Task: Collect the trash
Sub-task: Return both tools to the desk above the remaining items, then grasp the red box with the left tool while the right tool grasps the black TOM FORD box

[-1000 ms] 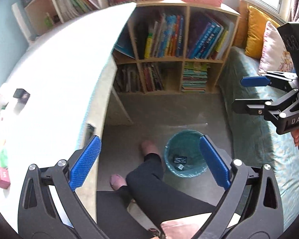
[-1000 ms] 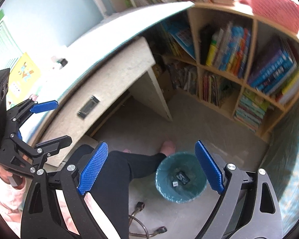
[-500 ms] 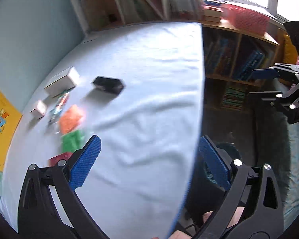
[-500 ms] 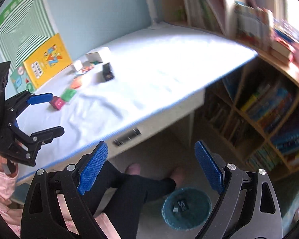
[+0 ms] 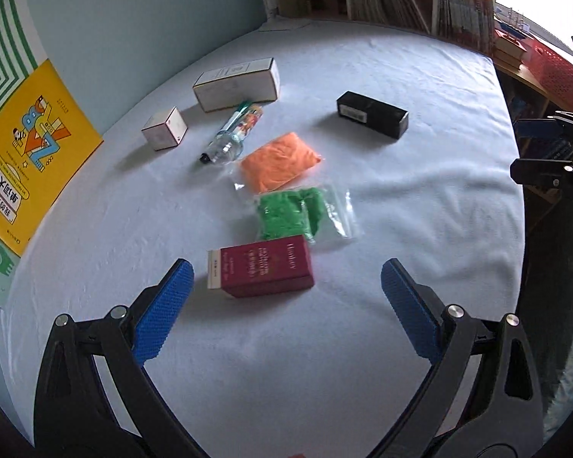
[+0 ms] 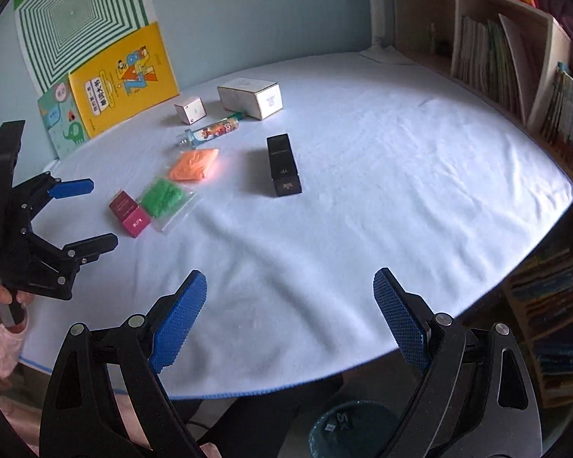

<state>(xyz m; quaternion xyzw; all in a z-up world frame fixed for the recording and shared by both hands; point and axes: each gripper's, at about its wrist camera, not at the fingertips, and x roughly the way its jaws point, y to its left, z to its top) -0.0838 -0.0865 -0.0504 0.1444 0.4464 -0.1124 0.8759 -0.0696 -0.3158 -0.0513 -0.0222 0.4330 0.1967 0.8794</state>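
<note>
On the white-clothed desk (image 5: 420, 122) lie a maroon box (image 5: 261, 266), a green bag (image 5: 290, 213), an orange bag (image 5: 280, 162), a black box (image 5: 372, 113), a clear tube (image 5: 231, 133), a small white cube (image 5: 165, 128) and a long white box (image 5: 237, 84). My left gripper (image 5: 284, 305) is open and empty just in front of the maroon box. My right gripper (image 6: 288, 316) is open and empty above the desk's front edge. The black box (image 6: 283, 170) and the maroon box (image 6: 130, 212) show in the right wrist view. The teal bin (image 6: 347, 431) stands on the floor below.
Picture books (image 6: 122, 80) lean on the blue wall behind the desk. A bookshelf (image 6: 496, 61) runs along the right. A red basket (image 5: 554, 72) sits on a lower shelf. My legs show under the desk by the bin.
Both grippers have swung up from over the bin on the floor to over the desk. The desk's items are now in front of both cameras.
</note>
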